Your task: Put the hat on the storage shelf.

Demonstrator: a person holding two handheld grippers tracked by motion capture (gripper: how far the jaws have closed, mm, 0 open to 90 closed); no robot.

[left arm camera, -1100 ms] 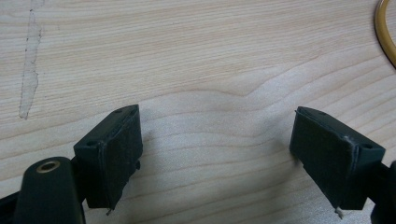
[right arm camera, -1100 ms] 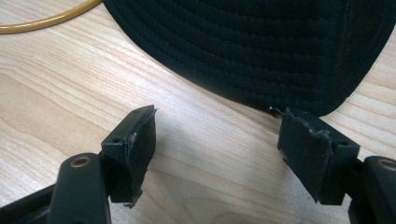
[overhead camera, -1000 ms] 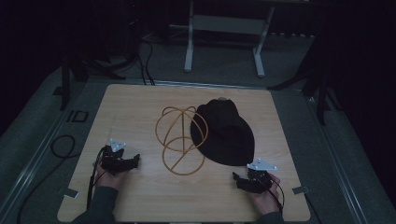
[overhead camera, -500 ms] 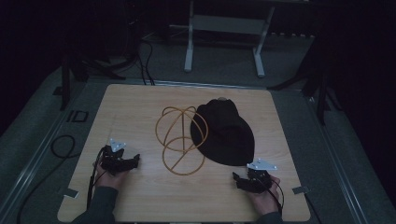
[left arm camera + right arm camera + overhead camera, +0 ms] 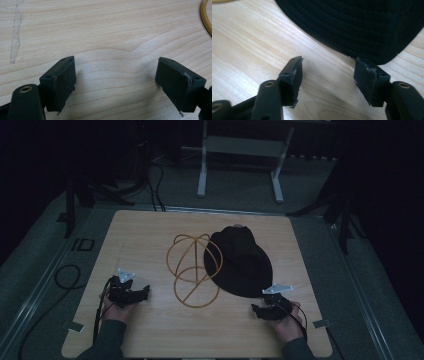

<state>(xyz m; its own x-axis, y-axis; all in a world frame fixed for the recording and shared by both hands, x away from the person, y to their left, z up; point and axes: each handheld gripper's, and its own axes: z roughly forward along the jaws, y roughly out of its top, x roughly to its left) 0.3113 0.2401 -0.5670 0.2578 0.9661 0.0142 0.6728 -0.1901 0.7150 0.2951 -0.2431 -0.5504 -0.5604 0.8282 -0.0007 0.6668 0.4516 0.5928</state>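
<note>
A black brimmed hat lies on the wooden table, right of centre. Beside it on the left lies a tan wire frame of looped rings, partly tucked under the hat's edge. My left gripper rests near the front left, open, with bare wood between its jaws; a curve of the tan ring shows at the top right of the left gripper view. My right gripper sits at the front right, open, just short of the hat's brim.
A metal stand rises on the floor beyond the table. Black cables trail on the floor at the left. Dark tripod legs stand at the right. A pale scuff mark runs along the wood near my left gripper.
</note>
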